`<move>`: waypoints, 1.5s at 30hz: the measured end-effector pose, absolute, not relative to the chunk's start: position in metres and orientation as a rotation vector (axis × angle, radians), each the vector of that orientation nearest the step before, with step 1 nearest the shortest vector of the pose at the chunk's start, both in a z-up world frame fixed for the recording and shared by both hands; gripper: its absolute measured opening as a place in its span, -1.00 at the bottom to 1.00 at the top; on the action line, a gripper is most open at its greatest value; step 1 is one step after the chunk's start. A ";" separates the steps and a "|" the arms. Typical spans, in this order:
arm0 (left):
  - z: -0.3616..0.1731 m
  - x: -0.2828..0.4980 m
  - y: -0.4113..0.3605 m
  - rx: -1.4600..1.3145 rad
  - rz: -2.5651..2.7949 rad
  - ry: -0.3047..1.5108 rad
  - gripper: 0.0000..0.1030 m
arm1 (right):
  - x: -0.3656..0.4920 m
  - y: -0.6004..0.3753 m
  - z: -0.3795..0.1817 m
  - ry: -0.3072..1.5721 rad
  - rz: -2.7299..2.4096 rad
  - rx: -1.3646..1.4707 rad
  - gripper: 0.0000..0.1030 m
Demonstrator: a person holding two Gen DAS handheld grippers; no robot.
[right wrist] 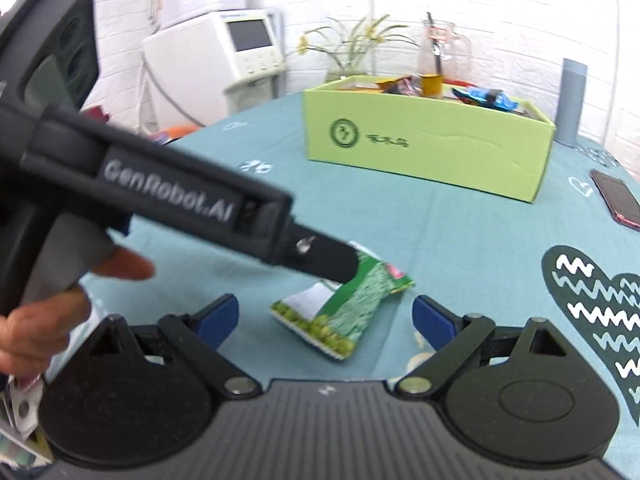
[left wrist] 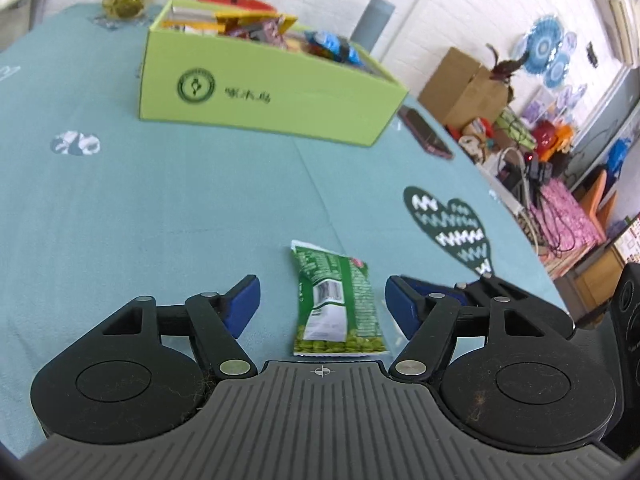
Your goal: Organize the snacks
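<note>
My left gripper [left wrist: 322, 308] released, pads clear of the green pea packet [left wrist: 338, 304] flat on the teal tablecloth [left wrist: 160, 208]. Its arm hides the packet's top corner from my right gripper [right wrist: 326, 318], also released. Snack box [right wrist: 428, 140] contents blurred.
</note>
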State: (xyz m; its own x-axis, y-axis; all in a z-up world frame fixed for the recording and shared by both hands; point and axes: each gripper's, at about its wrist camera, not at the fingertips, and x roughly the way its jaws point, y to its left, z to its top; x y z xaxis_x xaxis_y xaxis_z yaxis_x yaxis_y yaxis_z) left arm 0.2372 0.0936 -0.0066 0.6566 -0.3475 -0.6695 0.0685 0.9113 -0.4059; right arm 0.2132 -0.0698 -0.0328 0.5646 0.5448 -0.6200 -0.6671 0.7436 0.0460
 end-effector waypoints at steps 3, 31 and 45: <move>-0.018 0.243 0.088 -0.355 -0.271 0.839 -0.16 | 0.222 -0.062 -0.039 0.660 0.724 -0.214 0.45; 0.053 0.493 0.097 -0.195 -0.208 0.726 -0.95 | 0.481 -0.016 0.018 0.550 0.728 -0.259 0.41; 0.099 0.403 0.098 -0.235 -0.238 0.505 0.44 | 0.417 -0.053 0.041 0.444 0.687 -0.234 0.82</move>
State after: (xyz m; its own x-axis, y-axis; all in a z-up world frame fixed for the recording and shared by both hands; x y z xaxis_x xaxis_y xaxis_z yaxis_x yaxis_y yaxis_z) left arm 0.4030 0.0985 0.0989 0.8489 -0.2814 -0.4475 0.1663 0.9457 -0.2794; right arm 0.4169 -0.0526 0.0413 0.6851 0.5580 -0.4683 -0.6558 0.7523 -0.0631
